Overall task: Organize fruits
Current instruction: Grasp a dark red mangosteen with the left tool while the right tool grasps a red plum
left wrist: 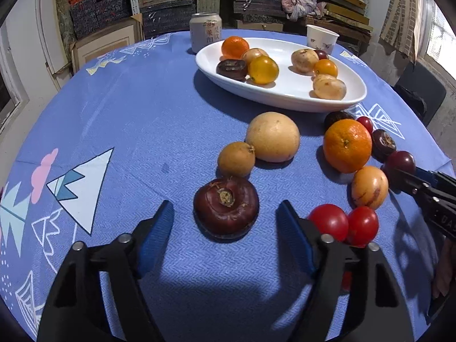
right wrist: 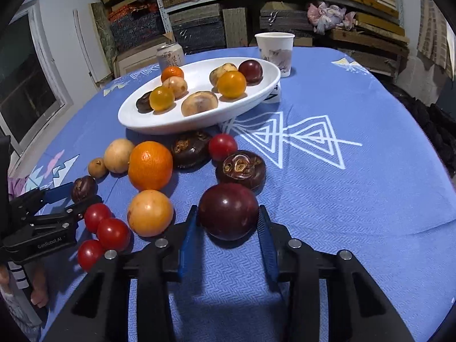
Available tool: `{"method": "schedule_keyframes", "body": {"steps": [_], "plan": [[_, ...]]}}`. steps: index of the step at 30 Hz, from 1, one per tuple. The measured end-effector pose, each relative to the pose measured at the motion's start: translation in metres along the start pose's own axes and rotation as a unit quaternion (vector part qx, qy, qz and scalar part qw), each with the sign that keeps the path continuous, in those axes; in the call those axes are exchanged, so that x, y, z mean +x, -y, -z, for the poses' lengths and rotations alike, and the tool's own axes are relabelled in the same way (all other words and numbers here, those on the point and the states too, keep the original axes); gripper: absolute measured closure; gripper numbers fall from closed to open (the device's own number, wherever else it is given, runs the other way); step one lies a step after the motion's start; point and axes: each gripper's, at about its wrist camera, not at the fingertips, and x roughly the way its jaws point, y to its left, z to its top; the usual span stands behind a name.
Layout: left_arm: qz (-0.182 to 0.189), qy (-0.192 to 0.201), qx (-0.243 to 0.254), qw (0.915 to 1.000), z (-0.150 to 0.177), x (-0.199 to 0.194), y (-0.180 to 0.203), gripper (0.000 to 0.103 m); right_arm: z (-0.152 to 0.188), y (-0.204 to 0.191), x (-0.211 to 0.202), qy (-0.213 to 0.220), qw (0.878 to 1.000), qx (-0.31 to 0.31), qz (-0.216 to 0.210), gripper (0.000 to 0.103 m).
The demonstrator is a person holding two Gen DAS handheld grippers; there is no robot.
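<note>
My left gripper (left wrist: 225, 213) is open, its blue pads either side of a dark brown water chestnut (left wrist: 226, 207) on the blue cloth, not touching it. My right gripper (right wrist: 226, 219) has its pads against both sides of a dark purple plum (right wrist: 228, 211) that rests on the cloth. A white oval plate (left wrist: 285, 97) at the back holds several small fruits; it also shows in the right wrist view (right wrist: 199, 122). Loose fruits lie between: an orange (left wrist: 347, 145), a pale round fruit (left wrist: 272, 136), a small loquat (left wrist: 236, 159), red cherry tomatoes (left wrist: 330, 221).
A drink can (left wrist: 205, 31) and a paper cup (left wrist: 322, 38) stand behind the plate. More water chestnuts (right wrist: 240, 168) and a cherry tomato (right wrist: 223, 146) lie near the plate's front. Shelves of boxes stand beyond the round table's far edge.
</note>
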Motion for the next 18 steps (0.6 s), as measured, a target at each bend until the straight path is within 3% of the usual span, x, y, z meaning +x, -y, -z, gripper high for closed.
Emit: {"method": "schedule_keyframes", "body": {"steps": [1, 4, 10, 16, 18], "plan": [[0.006, 0.002, 0.006, 1.0000, 0.000, 0.000, 0.002, 0.046, 0.000, -0.001, 0.000, 0.001, 1.000, -0.002, 0.001, 0.062], [0.016, 0.008, 0.025, 0.9995, 0.000, -0.002, 0.009, 0.061, 0.000, -0.003, -0.001, 0.001, 1.000, -0.006, 0.004, 0.063], [0.036, 0.034, 0.021, 0.9985, -0.002, -0.012, 0.009, 0.061, 0.001, -0.006, -0.007, 0.010, 1.000, -0.017, 0.000, 0.064], [0.019, 0.074, 0.020, 0.9969, -0.007, -0.032, 0.011, 0.061, -0.004, -0.001, -0.028, 0.052, 0.999, -0.005, -0.009, 0.064], [0.032, 0.083, 0.005, 0.9961, -0.018, -0.041, 0.007, 0.061, -0.014, 0.003, -0.040, 0.074, 0.997, 0.007, -0.018, 0.064]]}}
